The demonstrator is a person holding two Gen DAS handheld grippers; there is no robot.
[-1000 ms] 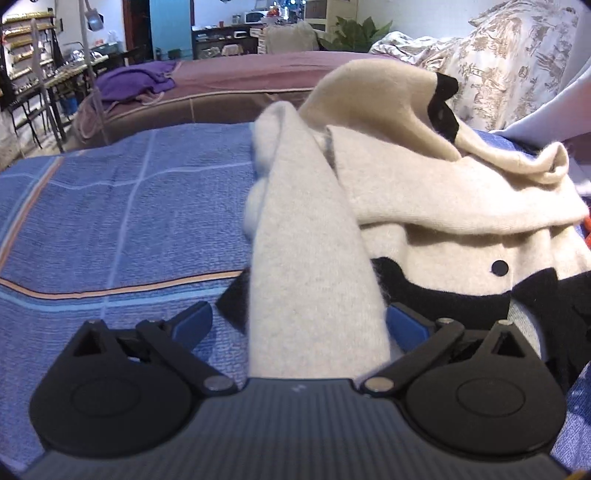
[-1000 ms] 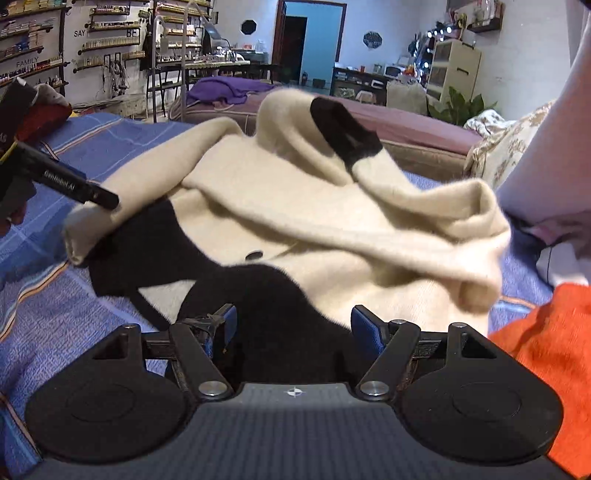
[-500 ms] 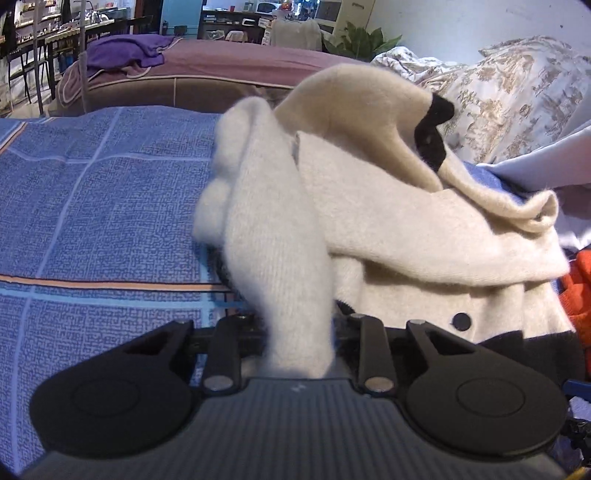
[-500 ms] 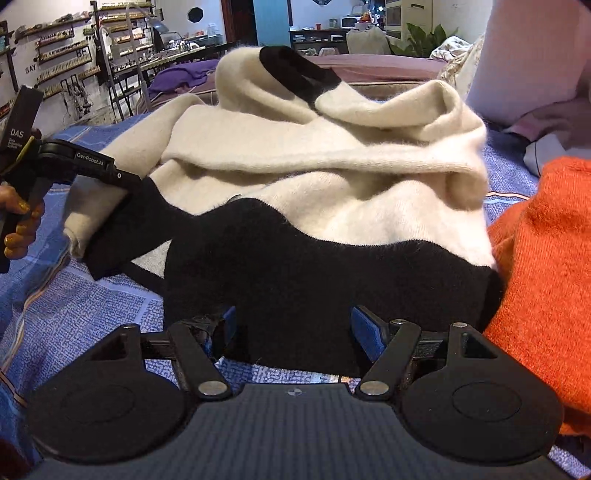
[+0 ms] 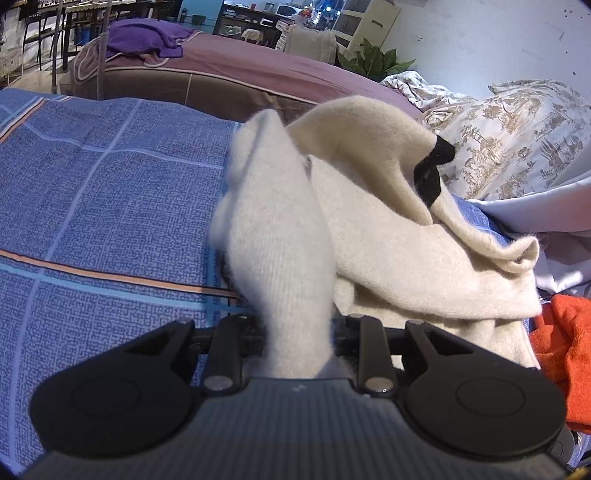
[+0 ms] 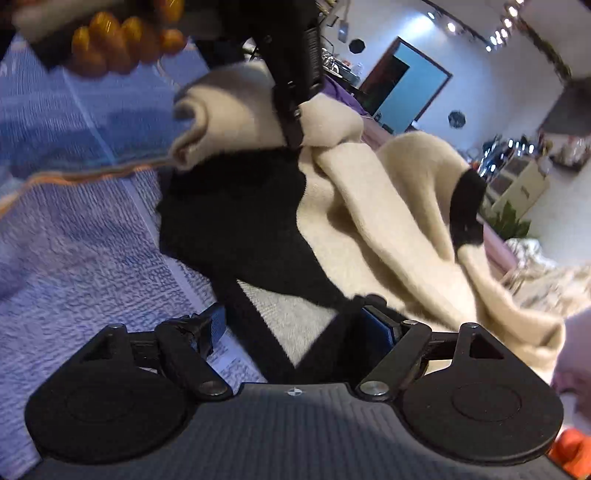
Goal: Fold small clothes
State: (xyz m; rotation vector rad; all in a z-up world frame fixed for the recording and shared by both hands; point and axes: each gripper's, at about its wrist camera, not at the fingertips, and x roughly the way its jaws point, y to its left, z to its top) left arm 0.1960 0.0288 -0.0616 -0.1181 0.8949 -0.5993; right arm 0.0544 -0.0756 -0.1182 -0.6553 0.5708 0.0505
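Left gripper [image 5: 299, 332] clenched on cream sleeve [image 5: 280, 236] running to 12 o'clock. Right gripper [image 6: 295, 328] spread wide over sweater [image 6: 373, 221] hem, nothing pinched. Sweater lies on blue bedspread [image 5: 96, 206]; orange garment [image 5: 565, 350] at 3 o'clock.

This is a room in a home where people sleep. A blue bedsheet [image 5: 110, 206] covers one bed, and a purple bed [image 5: 258, 70] stands behind it. A flowery pillow [image 5: 517, 136] and a green plant [image 5: 373, 61] sit nearby. Far back are shelves [image 5: 266, 14] with kitchen things.
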